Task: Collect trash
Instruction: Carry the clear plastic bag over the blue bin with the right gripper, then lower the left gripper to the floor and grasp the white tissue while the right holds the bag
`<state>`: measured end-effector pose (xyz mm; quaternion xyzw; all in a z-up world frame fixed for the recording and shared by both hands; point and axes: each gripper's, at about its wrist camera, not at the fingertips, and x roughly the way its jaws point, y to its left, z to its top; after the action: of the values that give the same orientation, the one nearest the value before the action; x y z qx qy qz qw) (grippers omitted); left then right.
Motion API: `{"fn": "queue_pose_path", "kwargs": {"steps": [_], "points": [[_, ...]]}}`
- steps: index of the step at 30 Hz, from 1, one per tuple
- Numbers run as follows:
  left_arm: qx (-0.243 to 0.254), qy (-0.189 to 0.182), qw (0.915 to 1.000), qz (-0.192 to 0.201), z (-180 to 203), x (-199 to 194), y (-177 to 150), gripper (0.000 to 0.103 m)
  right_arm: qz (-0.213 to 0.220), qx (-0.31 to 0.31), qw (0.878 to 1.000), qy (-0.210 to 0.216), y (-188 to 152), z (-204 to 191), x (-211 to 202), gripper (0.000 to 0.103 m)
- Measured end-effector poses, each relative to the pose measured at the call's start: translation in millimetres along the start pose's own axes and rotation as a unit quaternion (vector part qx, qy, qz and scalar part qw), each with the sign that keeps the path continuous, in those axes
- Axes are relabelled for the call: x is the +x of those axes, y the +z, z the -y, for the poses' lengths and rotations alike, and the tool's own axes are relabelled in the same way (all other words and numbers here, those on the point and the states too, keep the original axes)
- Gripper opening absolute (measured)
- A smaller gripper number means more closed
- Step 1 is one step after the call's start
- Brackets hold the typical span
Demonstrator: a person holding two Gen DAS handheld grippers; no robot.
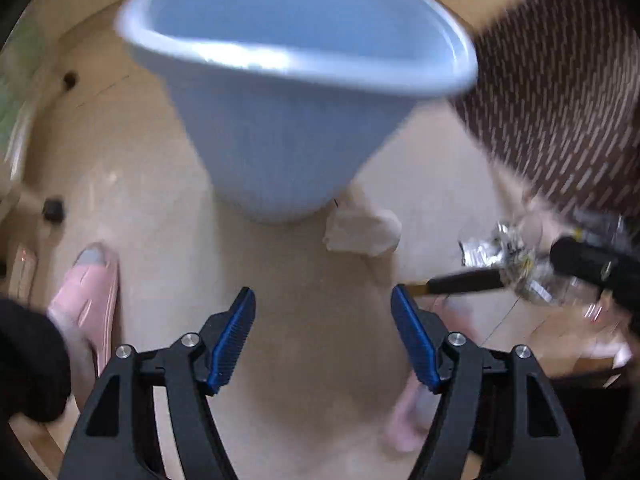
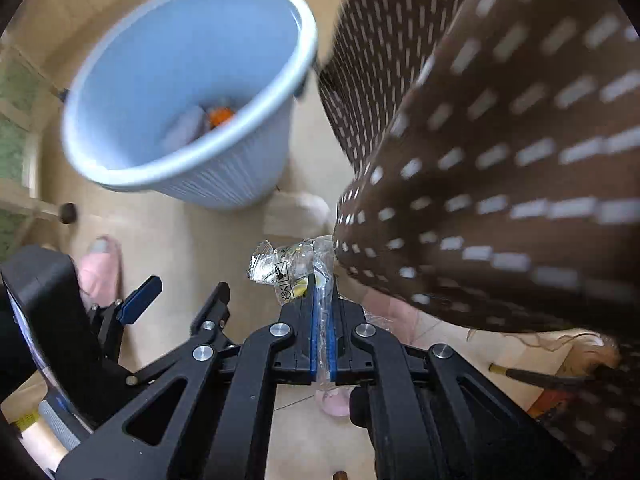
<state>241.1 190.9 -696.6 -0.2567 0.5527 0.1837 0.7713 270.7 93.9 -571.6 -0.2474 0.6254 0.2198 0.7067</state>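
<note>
A light blue trash bin [image 1: 288, 92] stands on the beige floor; it also shows in the right wrist view [image 2: 188, 92], with an orange item and a grey item inside. My left gripper [image 1: 323, 300] is open and empty, in front of the bin. A crumpled white tissue [image 1: 362, 232] lies on the floor by the bin's base; it is blurred in the right wrist view [image 2: 298, 216]. My right gripper [image 2: 320, 284] is shut on a clear plastic wrapper [image 2: 286, 266], held above the floor right of the bin. The wrapper shows in the left wrist view [image 1: 504, 256].
A brown cloth with white dashes [image 2: 500, 140] hangs close on the right. Pink slippers [image 1: 90, 292] are on the floor at the left and below the grippers. The left gripper's blue pad [image 2: 140, 300] shows at the left of the right wrist view.
</note>
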Motion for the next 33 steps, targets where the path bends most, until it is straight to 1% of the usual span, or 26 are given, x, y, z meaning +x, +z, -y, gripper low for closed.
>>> {"fn": "queue_pose_path", "kwargs": {"steps": [1,4,7,10,12,13,14,15,17,18,19,21,24,26,27,31,33], "points": [[0.018,-0.001,0.9998,-0.008,3.5,13.9,-2.2,0.068,-0.011,0.003,1.0,-0.002,1.8,0.6,13.8,0.003],[0.046,-0.012,0.9986,-0.021,8.2,45.9,-8.2,0.068,-0.022,-0.003,1.0,-0.008,5.3,1.1,41.2,0.003],[0.077,-0.022,0.9965,-0.021,11.7,68.1,-12.7,0.068,-0.036,0.007,0.999,-0.007,7.2,0.3,63.8,0.003],[0.091,-0.038,0.9951,-0.009,8.9,82.8,-12.2,0.068,-0.04,0.008,0.999,-0.011,9.9,-1.9,80.5,0.003],[0.089,-0.045,0.995,-0.004,6.7,91.3,-9.5,0.068,-0.045,0.019,0.999,-0.007,12.3,1.6,90.8,0.003],[0.086,-0.048,0.9952,-0.002,5.5,96.9,-7.6,0.068,-0.046,0.022,0.999,-0.012,13.9,4.3,97.0,0.003],[0.086,-0.05,0.995,0.002,5.3,102.5,-6.1,0.068,-0.045,0.023,0.999,-0.015,12.3,10.7,99.3,0.003],[0.091,-0.058,0.9941,0.013,7.1,106.1,-3.5,0.068,-0.043,0.028,0.998,-0.021,11.8,17.1,102.4,0.003],[0.11,-0.07,0.9912,0.023,15.2,113.6,-1.2,0.068,-0.039,0.034,0.998,-0.036,8.8,19.0,107.2,0.003],[0.119,-0.068,0.9903,0.025,19.3,118.3,-1.0,0.068,-0.037,0.039,0.998,-0.036,7.2,22.2,109.2,0.003],[0.116,-0.069,0.9905,0.024,21.8,125.0,0.1,0.068,-0.037,0.043,0.998,-0.035,8.1,23.2,108.9,0.002],[0.115,-0.074,0.9904,0.022,23.7,134.4,1.3,0.068,-0.036,0.044,0.998,-0.035,9.6,27.0,112.4,0.003],[0.116,-0.066,0.9905,0.035,23.5,143.4,5.5,0.068,-0.036,0.044,0.998,-0.031,10.1,21.9,117.5,0.003],[0.115,-0.059,0.9909,0.037,20.5,149.4,7.6,0.068,-0.034,0.048,0.998,-0.027,9.9,26.7,120.4,0.003],[0.117,-0.056,0.9907,0.04,20.1,151.7,9.0,0.068,-0.035,0.053,0.998,-0.025,15.6,28.2,120.2,0.003],[0.116,-0.061,0.9898,0.057,18.9,154.2,12.4,0.068,-0.035,0.068,0.997,-0.02,20.4,34.7,120.0,0.003],[0.116,-0.074,0.9891,0.054,20.0,157.5,11.8,0.068,-0.034,0.068,0.997,-0.02,22.3,32.9,122.2,0.003]]}}
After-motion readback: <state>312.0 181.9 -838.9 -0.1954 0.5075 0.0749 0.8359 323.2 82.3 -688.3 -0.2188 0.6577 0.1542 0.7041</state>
